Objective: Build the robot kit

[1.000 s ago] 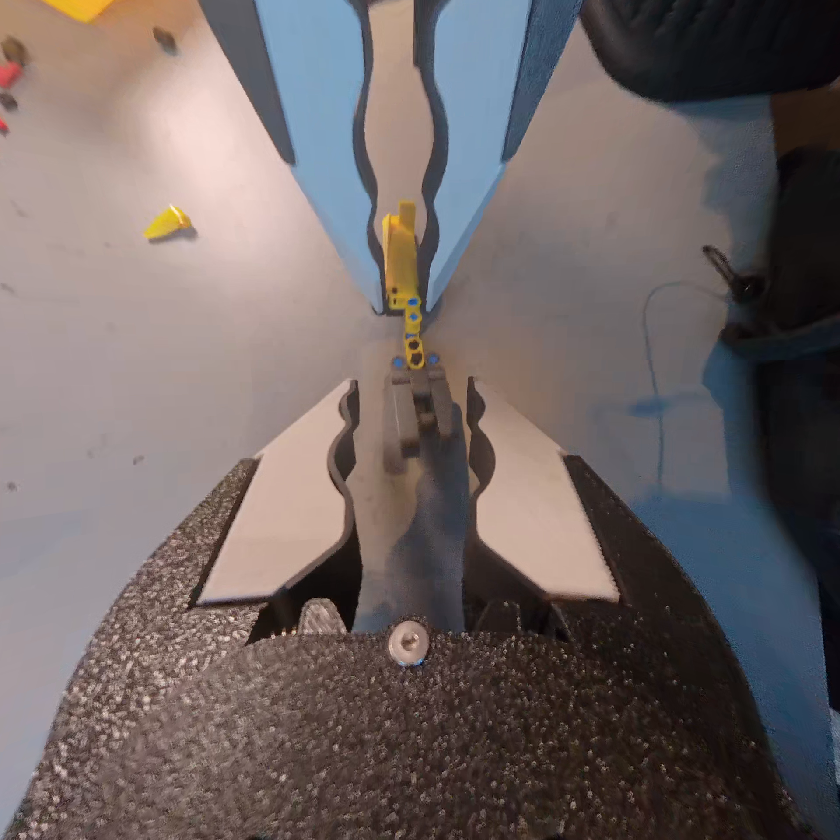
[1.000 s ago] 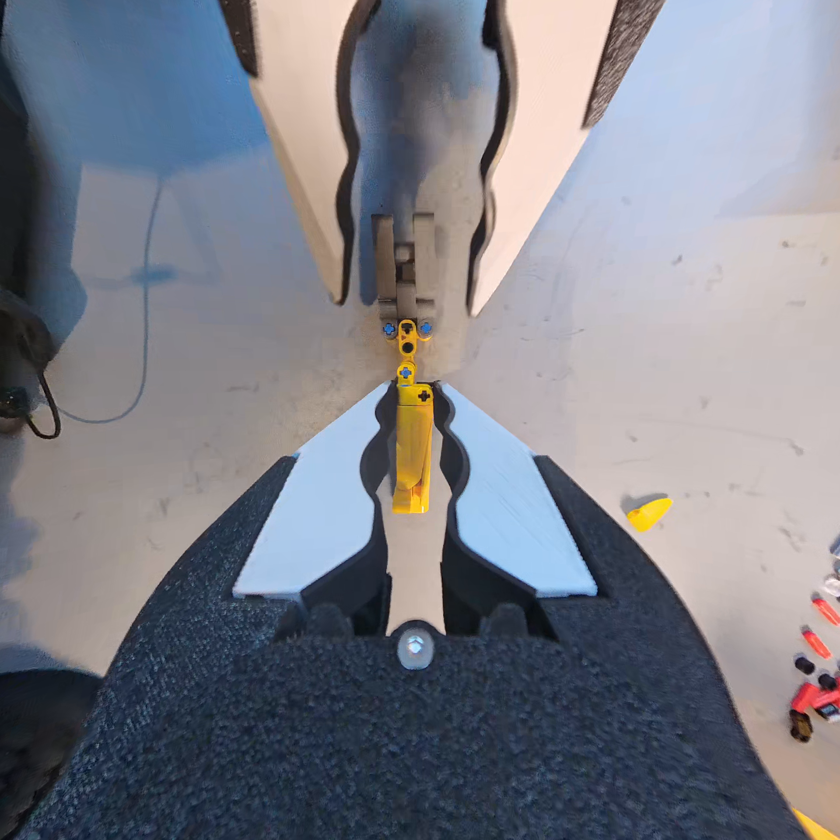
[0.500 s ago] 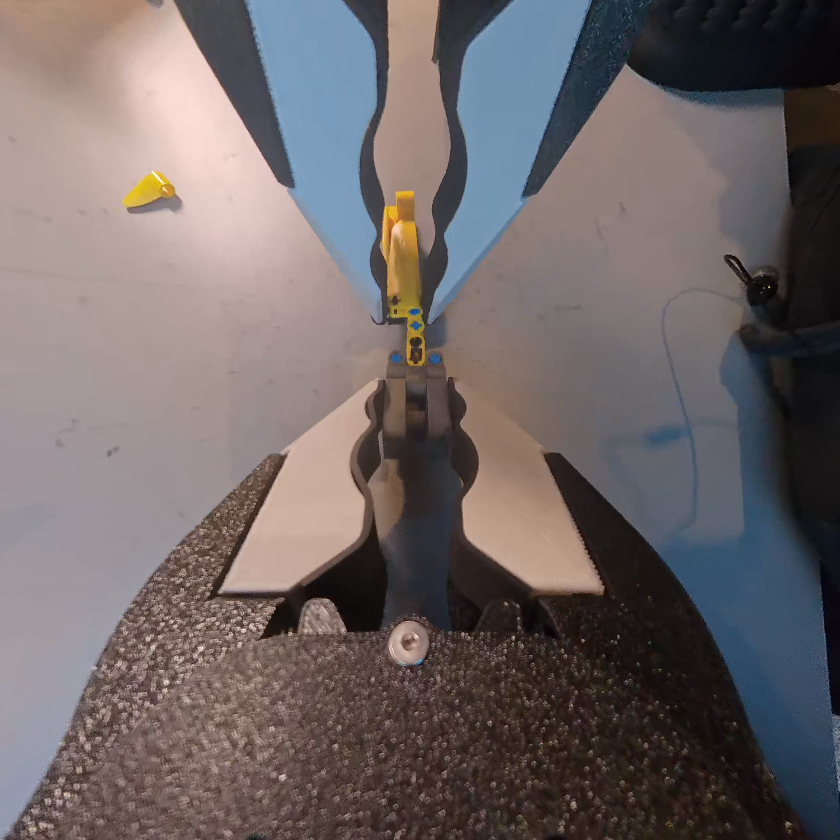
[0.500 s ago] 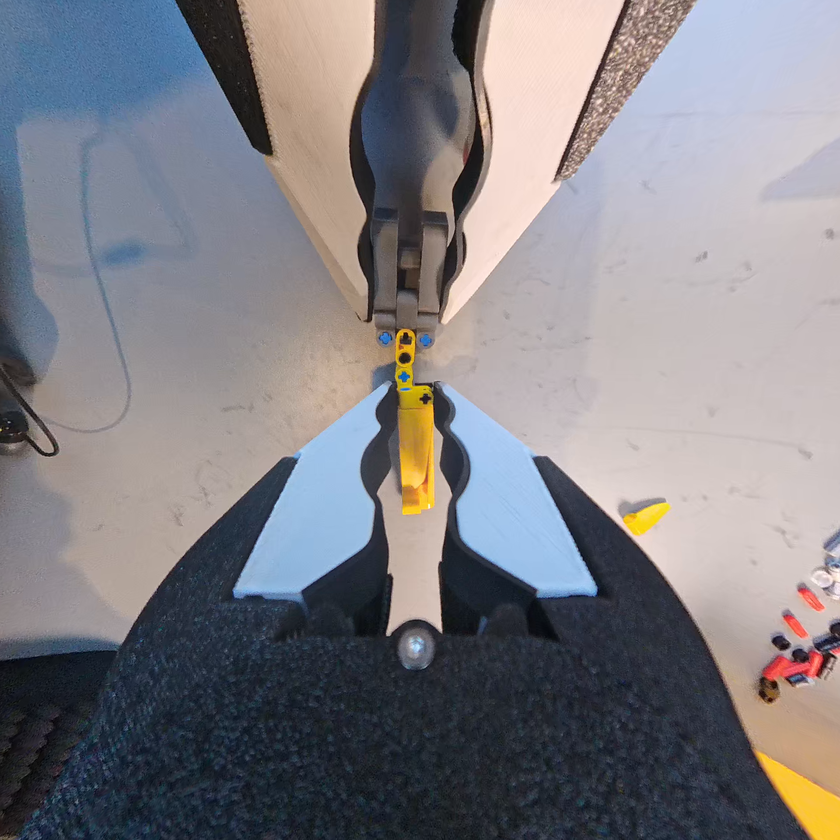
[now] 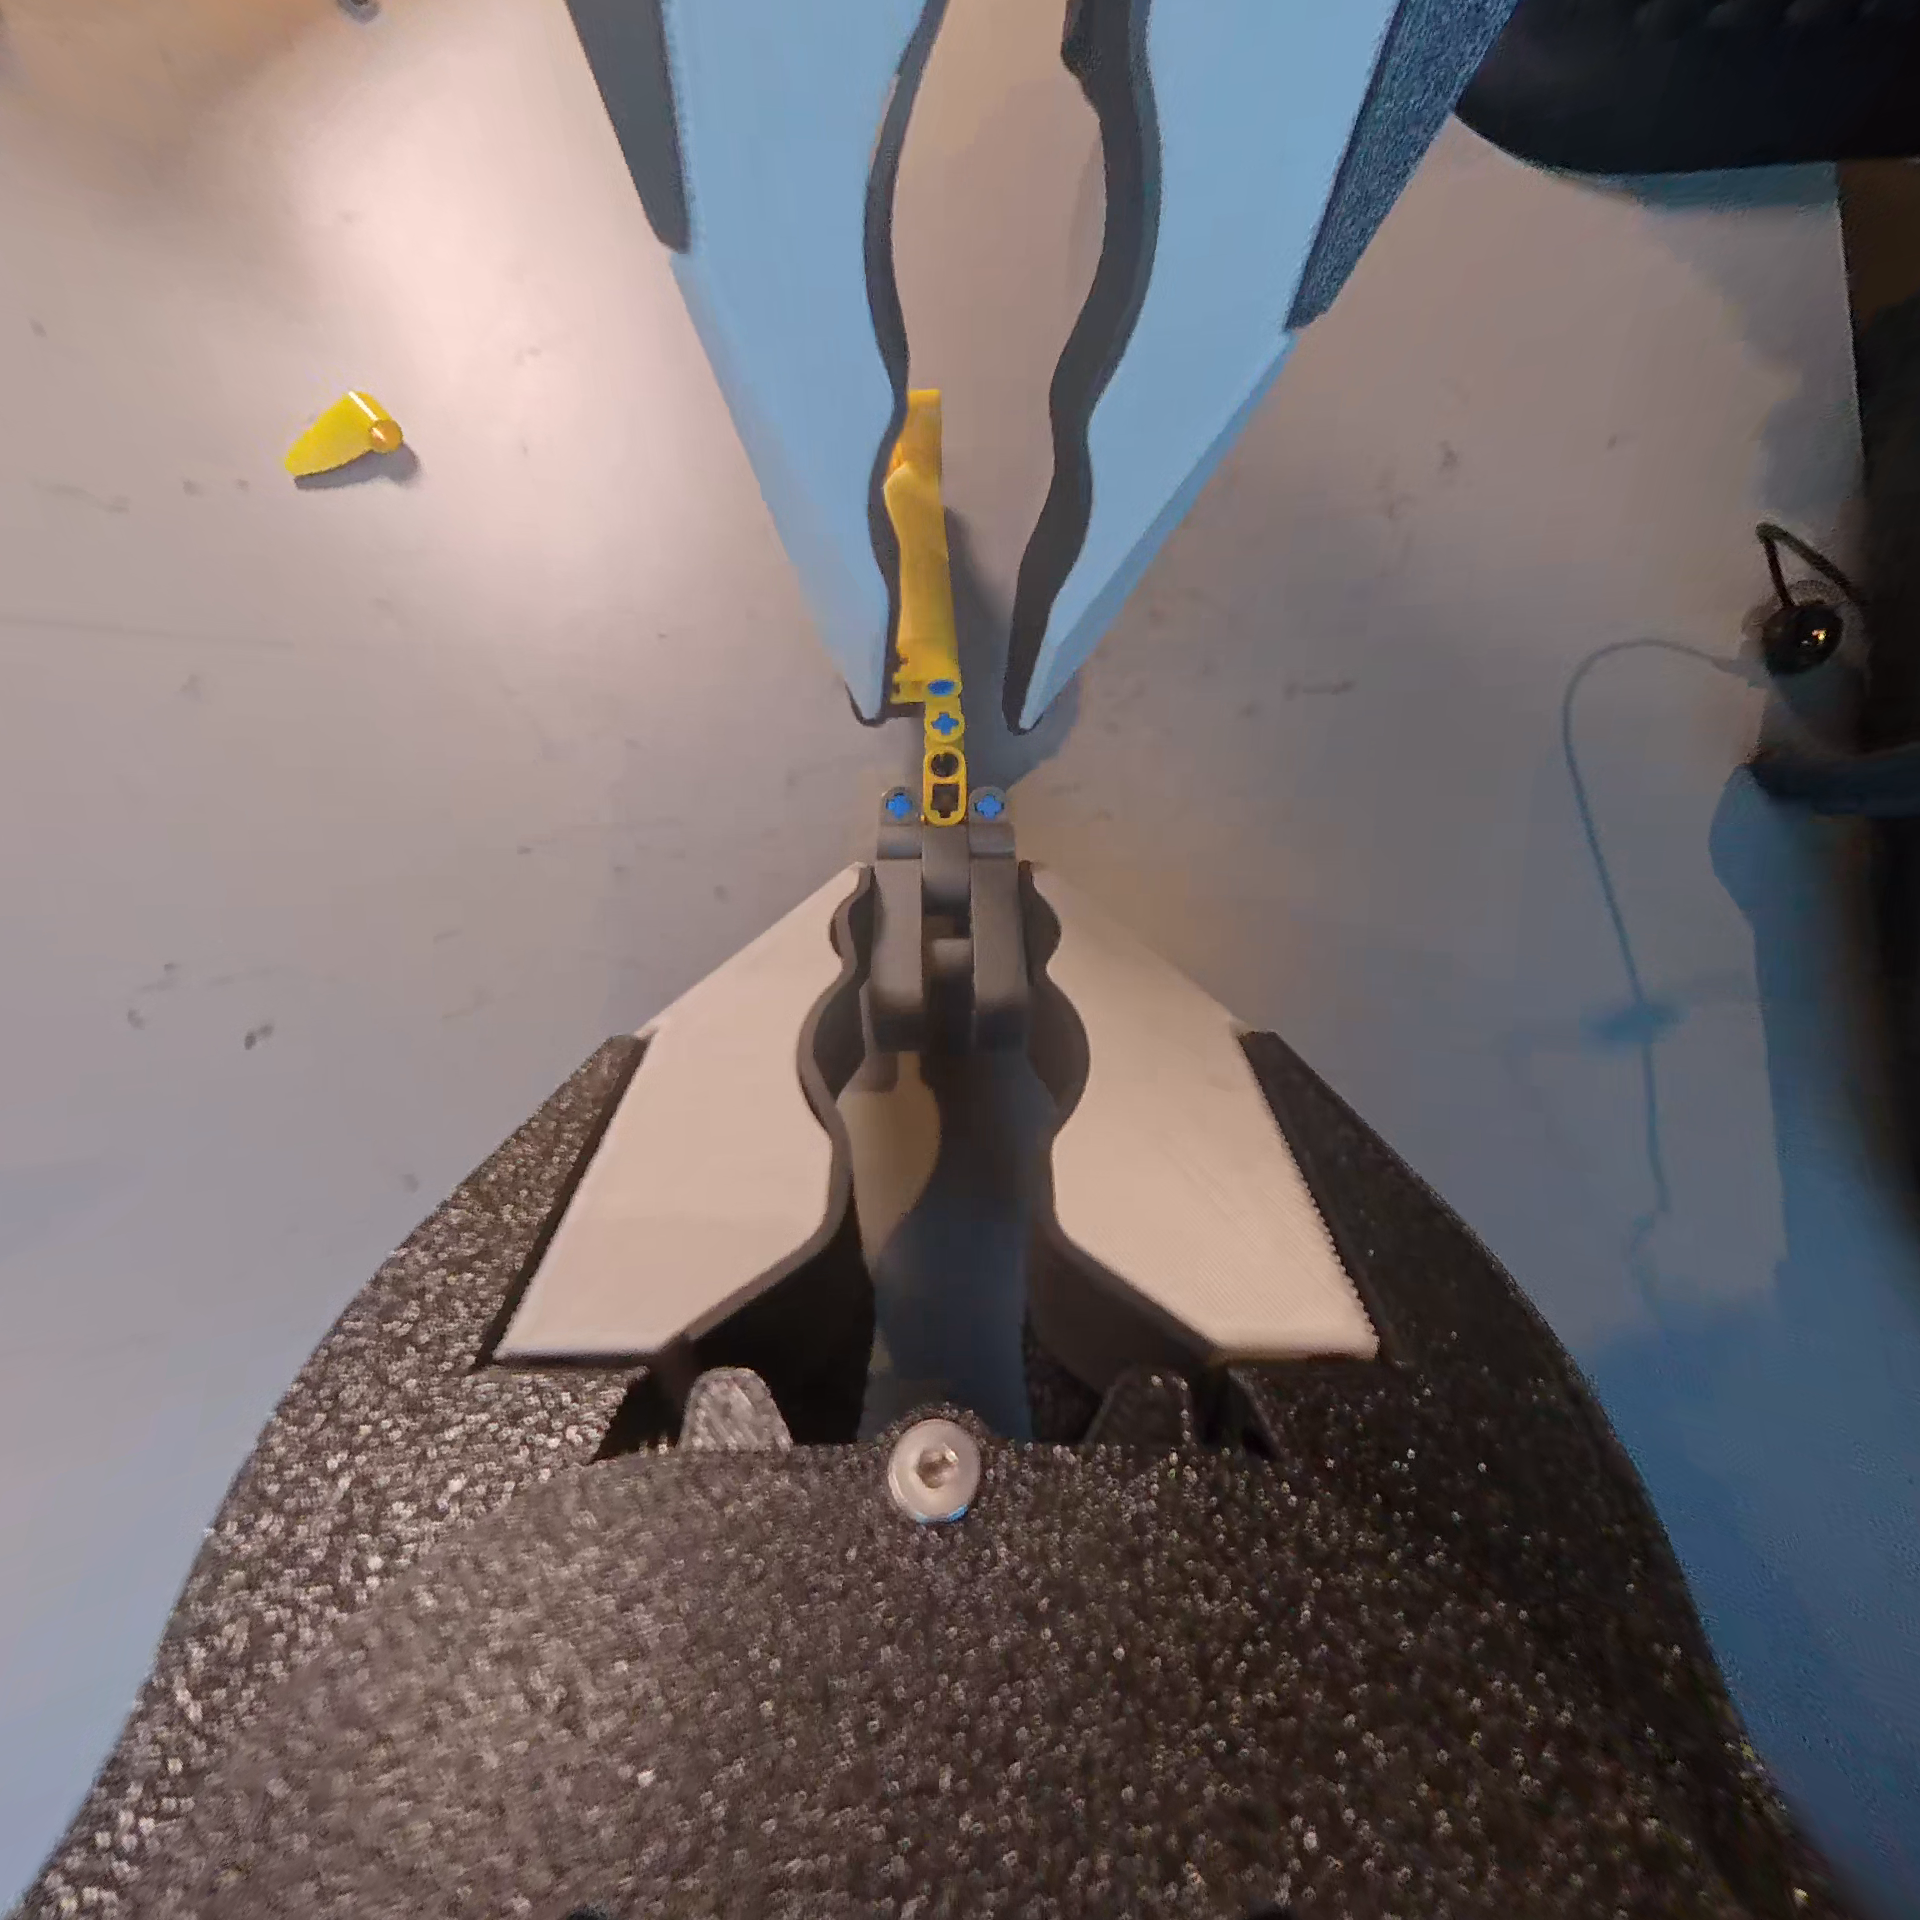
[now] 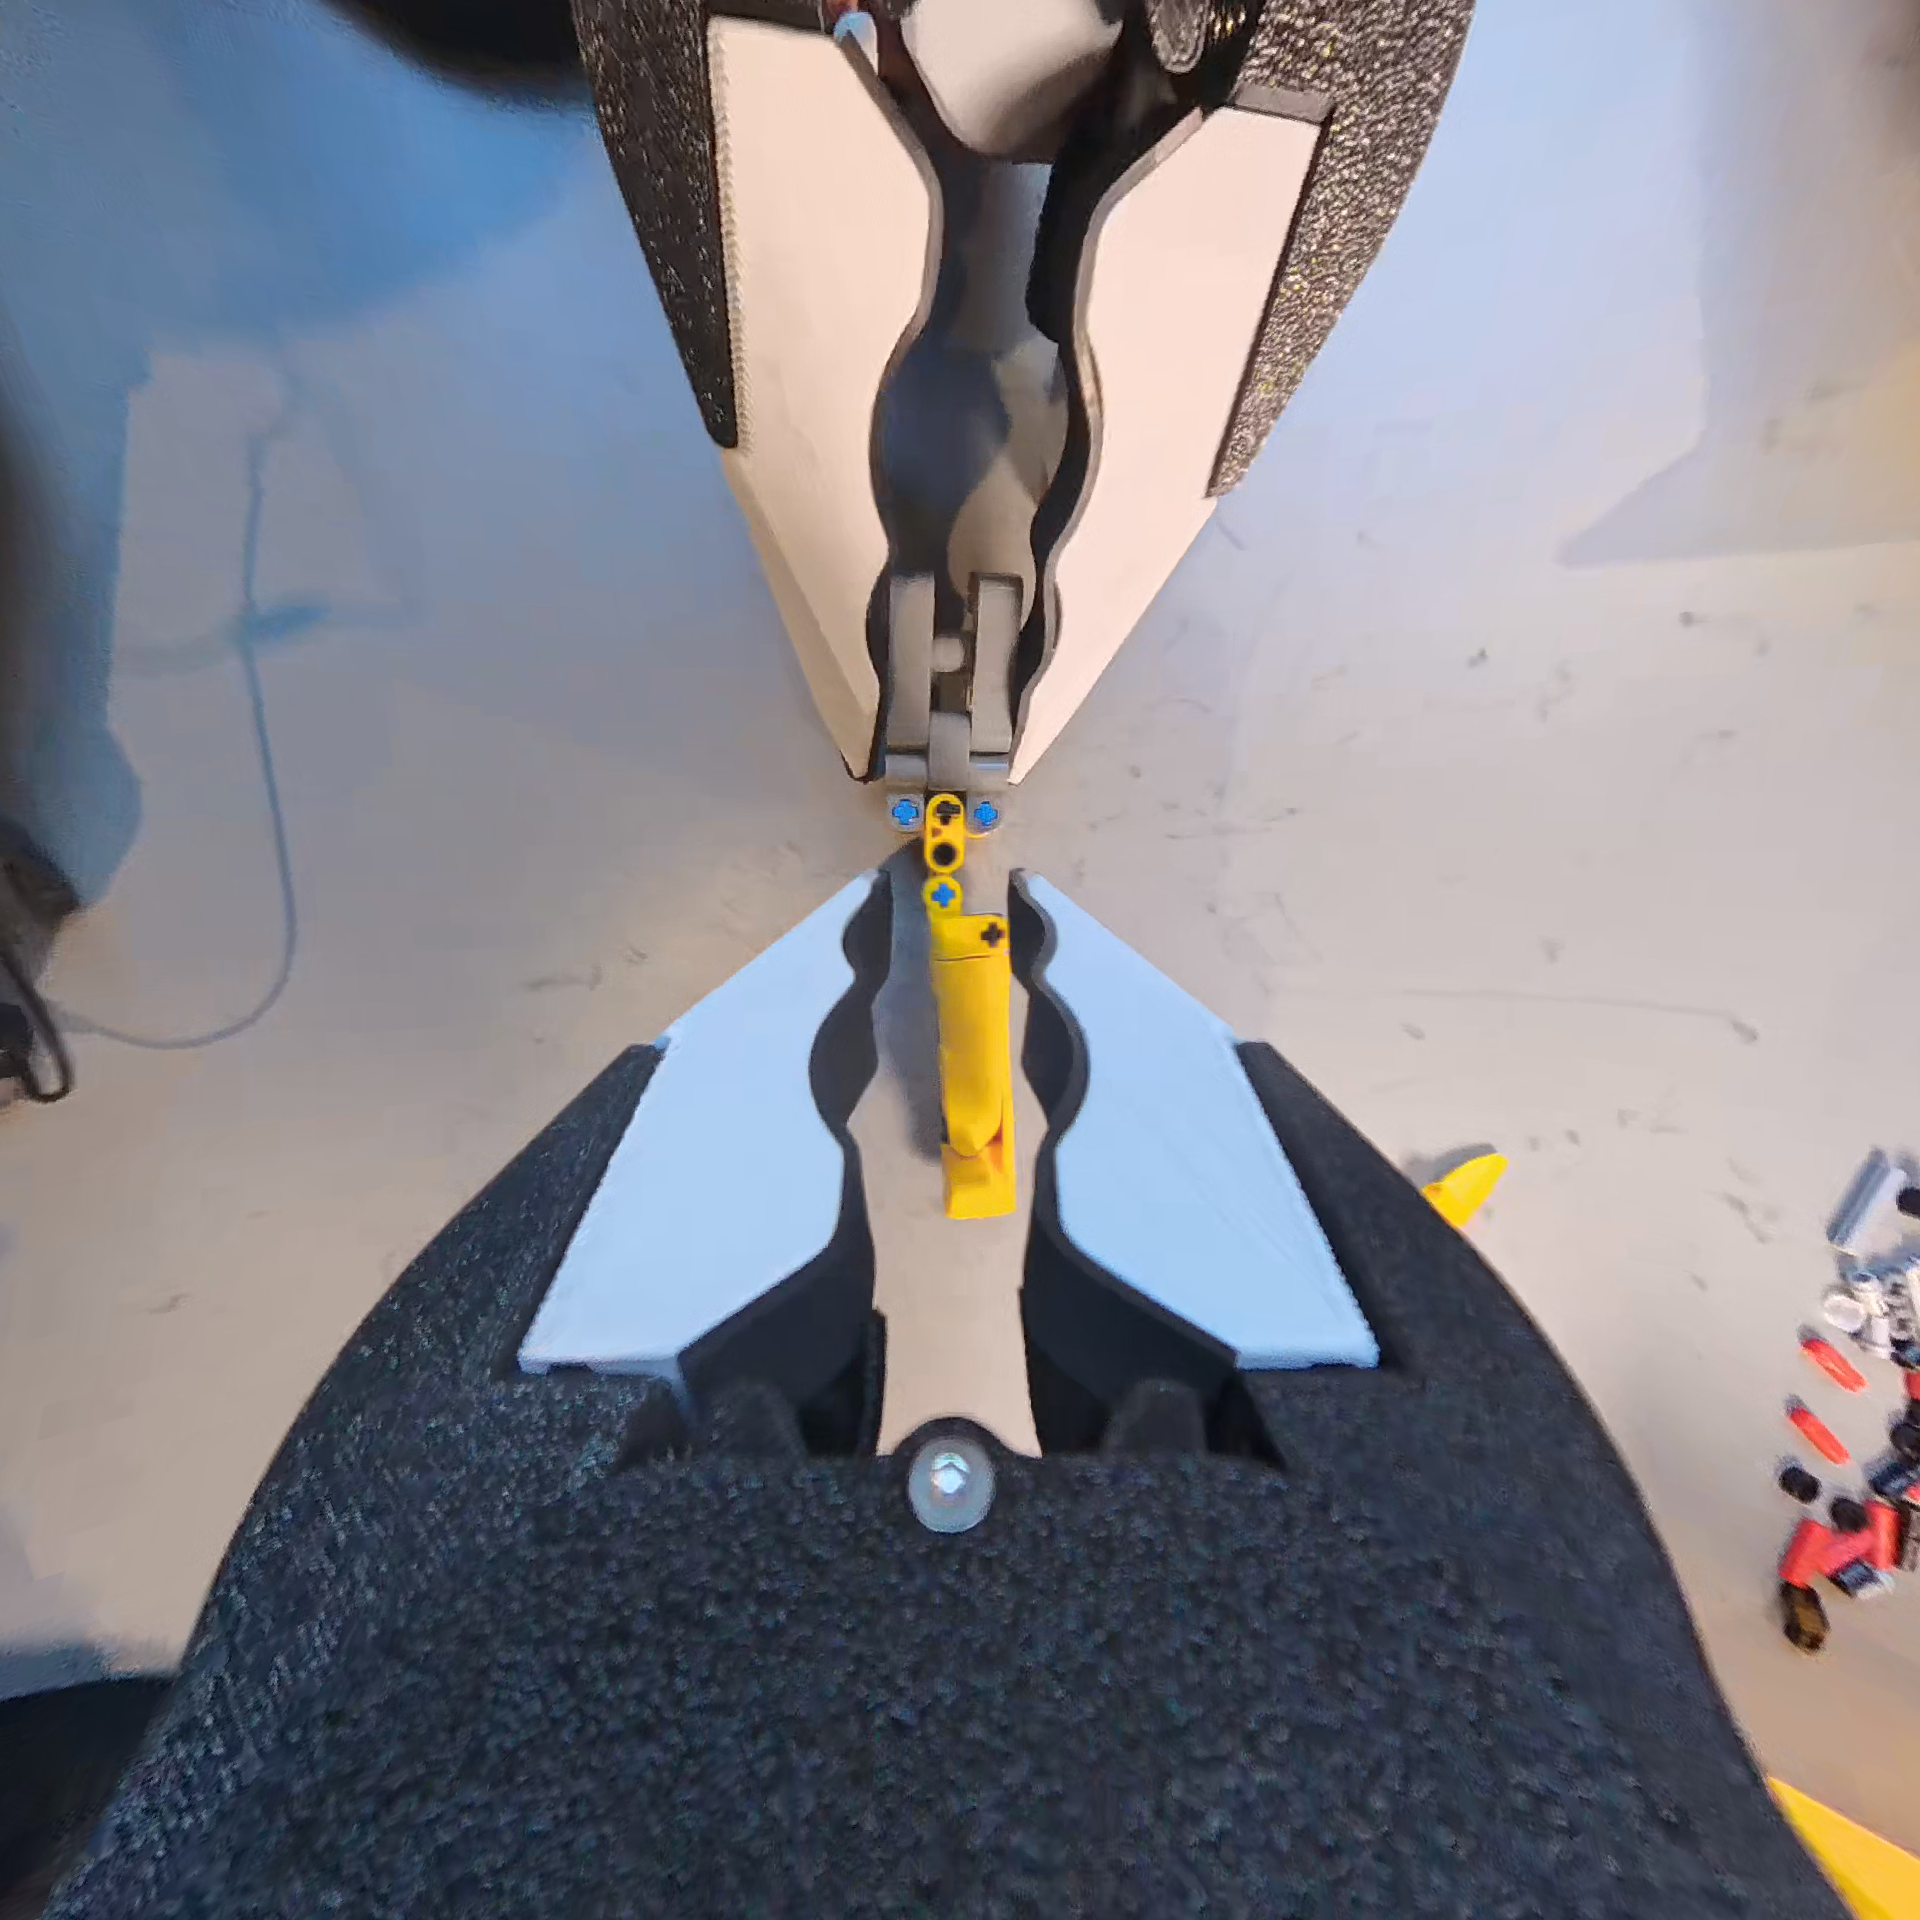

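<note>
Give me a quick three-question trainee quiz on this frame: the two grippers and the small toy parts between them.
1. True or false: the left gripper is shut on the grey part.
2. Pick one. The right gripper has its jaws:
A. shut tight on the grey part
B. apart, with the yellow part between them
C. apart, with nothing between them
3. Short answer: what colour are the pins at the joint where the grey part meets the yellow part?

Key: 1 true; 2 B; 3 blue.
</note>
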A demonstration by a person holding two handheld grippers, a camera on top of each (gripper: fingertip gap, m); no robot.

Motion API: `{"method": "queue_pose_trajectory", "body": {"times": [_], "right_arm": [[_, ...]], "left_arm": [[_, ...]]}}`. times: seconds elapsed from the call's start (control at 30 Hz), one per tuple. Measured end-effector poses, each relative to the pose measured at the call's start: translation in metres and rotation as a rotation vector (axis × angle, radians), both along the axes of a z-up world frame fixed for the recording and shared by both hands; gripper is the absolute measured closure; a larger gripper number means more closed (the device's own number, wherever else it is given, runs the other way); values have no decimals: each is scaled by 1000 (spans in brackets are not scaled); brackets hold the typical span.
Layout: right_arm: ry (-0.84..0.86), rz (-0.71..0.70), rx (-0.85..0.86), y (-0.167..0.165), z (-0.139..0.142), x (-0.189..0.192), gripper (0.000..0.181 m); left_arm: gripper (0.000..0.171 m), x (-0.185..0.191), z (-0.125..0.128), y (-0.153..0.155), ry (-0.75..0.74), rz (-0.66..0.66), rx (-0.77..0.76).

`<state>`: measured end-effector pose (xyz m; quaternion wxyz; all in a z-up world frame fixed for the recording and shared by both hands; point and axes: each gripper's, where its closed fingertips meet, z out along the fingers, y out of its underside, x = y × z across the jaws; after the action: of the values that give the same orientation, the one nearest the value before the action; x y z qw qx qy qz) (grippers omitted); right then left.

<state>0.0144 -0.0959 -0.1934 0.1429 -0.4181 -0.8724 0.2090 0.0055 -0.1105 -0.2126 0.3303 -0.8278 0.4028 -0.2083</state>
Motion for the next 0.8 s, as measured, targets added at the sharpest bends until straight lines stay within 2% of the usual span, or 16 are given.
{"method": "queue_pose_trajectory", "body": {"times": [0.1, 0.17, 0.4, 0.47, 0.53, 0.6, 0.7, 0.8], "right_arm": [[-23, -3, 14, 3, -9, 0, 165], [-48, -14, 1, 1, -10, 0, 175], [-46, -67, -13, 1, -8, 1, 174], [0, -107, -126, 3, 9, -2, 164], [101, -214, -223, 27, 36, -11, 162], [184, -349, -190, 72, 46, -17, 162], [148, -494, -163, 119, 25, -12, 162], [91, -563, -216, 130, -4, -12, 160]], "left_arm": [[146, 0, 0, 2, 6, 0, 19], [146, 0, -1, 3, 13, 4, 29], [146, 0, -1, 4, 21, 4, 40], [146, 0, -1, 4, 27, 3, 47], [146, 0, -1, 5, 24, 5, 54], [145, -1, -1, 7, 25, 7, 62], [142, -2, -1, 9, 25, 10, 70], [140, -3, 0, 9, 17, 12, 70]]}}
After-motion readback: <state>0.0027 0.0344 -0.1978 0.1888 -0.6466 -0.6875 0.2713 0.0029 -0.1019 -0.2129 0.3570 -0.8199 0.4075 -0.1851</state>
